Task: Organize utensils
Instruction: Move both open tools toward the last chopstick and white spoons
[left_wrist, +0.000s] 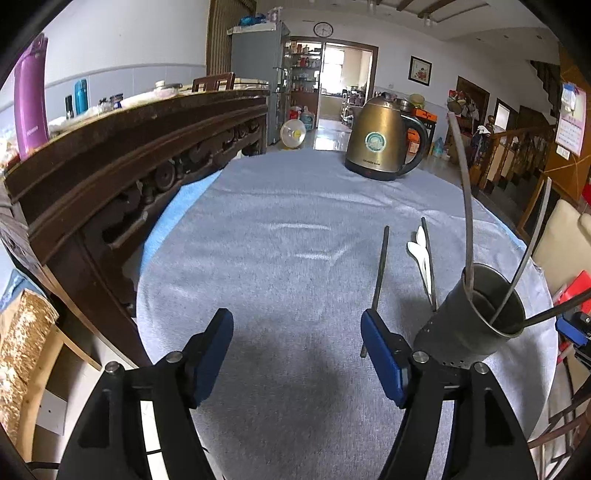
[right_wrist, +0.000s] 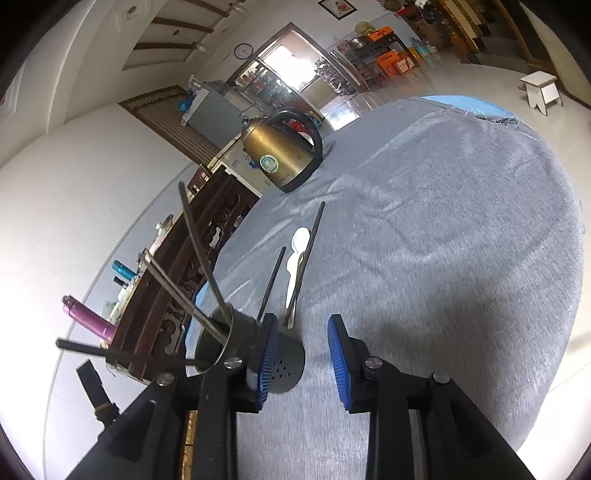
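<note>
A dark metal utensil holder (left_wrist: 476, 314) stands at the right of the grey cloth with several long chopsticks (left_wrist: 463, 206) sticking out of it. Beside it on the cloth lie a dark chopstick (left_wrist: 380, 273), a white spoon (left_wrist: 421, 251) and a second chopstick (left_wrist: 428, 266). My left gripper (left_wrist: 299, 332) is open over bare cloth, its right finger next to the loose chopstick. In the right wrist view the holder (right_wrist: 236, 339) sits just left of my right gripper (right_wrist: 303, 354), which is open with only cloth in the gap. The spoon (right_wrist: 297, 240) lies ahead of it.
A brass-coloured kettle (left_wrist: 384, 140) stands at the far side of the table (left_wrist: 288, 221). A carved dark wooden sideboard (left_wrist: 110, 173) runs along the left edge, with a purple bottle (left_wrist: 31, 99) on it. A white stool (right_wrist: 541, 90) sits on the floor beyond.
</note>
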